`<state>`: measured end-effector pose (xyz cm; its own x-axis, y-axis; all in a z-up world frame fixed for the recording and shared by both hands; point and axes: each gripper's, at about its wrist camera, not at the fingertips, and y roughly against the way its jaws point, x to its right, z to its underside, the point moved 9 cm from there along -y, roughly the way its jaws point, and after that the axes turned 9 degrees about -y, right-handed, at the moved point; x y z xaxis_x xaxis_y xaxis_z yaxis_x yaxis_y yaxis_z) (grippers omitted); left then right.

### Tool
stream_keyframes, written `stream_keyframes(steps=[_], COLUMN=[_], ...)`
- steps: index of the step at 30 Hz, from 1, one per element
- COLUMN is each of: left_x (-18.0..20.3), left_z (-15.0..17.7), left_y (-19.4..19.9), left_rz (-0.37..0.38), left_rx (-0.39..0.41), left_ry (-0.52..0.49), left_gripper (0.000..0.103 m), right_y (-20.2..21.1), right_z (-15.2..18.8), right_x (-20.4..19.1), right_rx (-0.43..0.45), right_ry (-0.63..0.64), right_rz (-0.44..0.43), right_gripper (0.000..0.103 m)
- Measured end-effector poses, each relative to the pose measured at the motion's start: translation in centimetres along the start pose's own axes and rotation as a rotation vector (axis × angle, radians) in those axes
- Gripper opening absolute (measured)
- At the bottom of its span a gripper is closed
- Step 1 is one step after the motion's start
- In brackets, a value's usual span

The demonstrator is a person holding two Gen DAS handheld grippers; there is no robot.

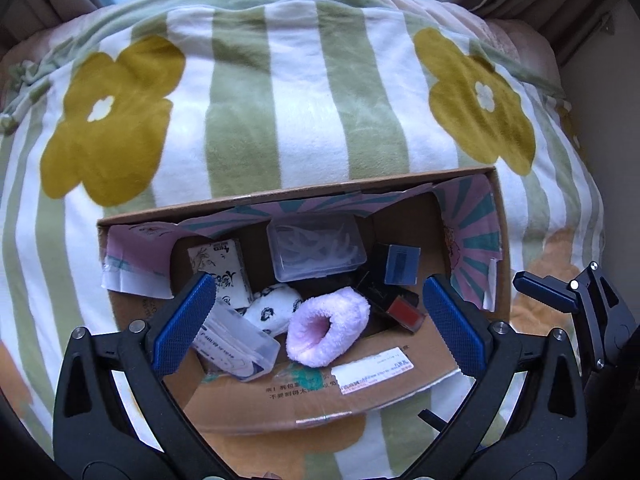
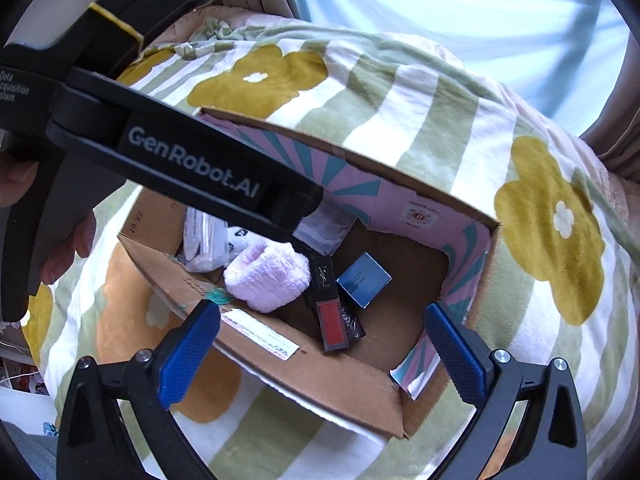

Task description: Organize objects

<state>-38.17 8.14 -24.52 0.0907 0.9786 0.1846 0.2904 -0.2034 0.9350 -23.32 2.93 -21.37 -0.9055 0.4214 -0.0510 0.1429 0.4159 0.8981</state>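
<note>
Both my jaws gape empty above the cardboard box (image 1: 400,384), left gripper (image 1: 316,316) over the pink fluffy sock (image 1: 328,332) at its near edge, right gripper (image 2: 324,354) nearer the lipstick (image 2: 332,326); one sloppy dip could snag a flap.

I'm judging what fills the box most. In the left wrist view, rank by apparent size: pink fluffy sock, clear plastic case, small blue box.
1. clear plastic case and pink fluffy sock: alike; the sock is nearer the camera, so unranked.
2. small blue box: clearly smallest.

matt cardboard box (image 1: 400,396), fluffy pink sock (image 1: 328,332)
</note>
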Motion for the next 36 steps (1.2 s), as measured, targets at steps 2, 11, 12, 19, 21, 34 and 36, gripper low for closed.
stream_keyframes(steps=[2, 11, 12, 19, 21, 34, 36], left_x=[0.2, 0.3, 0.4, 0.6, 0.6, -0.3, -0.4], left_z=[-0.2, 2.6, 3.1, 8.5, 10.5, 21.6, 22.4], left_y=[2.4, 14.6, 15.8, 22.9, 24.1, 24.8, 24.6], left_rz=[-0.004, -0.033, -0.036, -0.076, -0.075, -0.109, -0.113], left_rx=[0.032, 0.179, 0.193, 0.276, 0.291, 0.294, 0.288], left_ry=[0.0, 0.016, 0.016, 0.0, 0.024, 0.118, 0.121], left_gripper=[0.103, 0.103, 0.103, 0.103, 0.103, 0.103, 0.103], right_y=[1.8, 11.0, 11.9, 17.3, 18.2, 19.6, 19.8], right_z=[-0.4, -1.2, -1.0, 0.9, 1.6, 7.3, 7.7], right_x=[-0.2, -1.4, -1.7, -3.0, -3.8, -6.1, -6.3], right_rx=[0.023, 0.123, 0.121, 0.146, 0.153, 0.136, 0.134], right_ry=[-0.006, -0.14, -0.159, -0.302, -0.319, -0.41, -0.414], right_rz=[0.011, 0.052, 0.049, 0.11, 0.111, 0.165, 0.171], right_gripper=[0.102, 0.102, 0.102, 0.102, 0.102, 0.102, 0.102])
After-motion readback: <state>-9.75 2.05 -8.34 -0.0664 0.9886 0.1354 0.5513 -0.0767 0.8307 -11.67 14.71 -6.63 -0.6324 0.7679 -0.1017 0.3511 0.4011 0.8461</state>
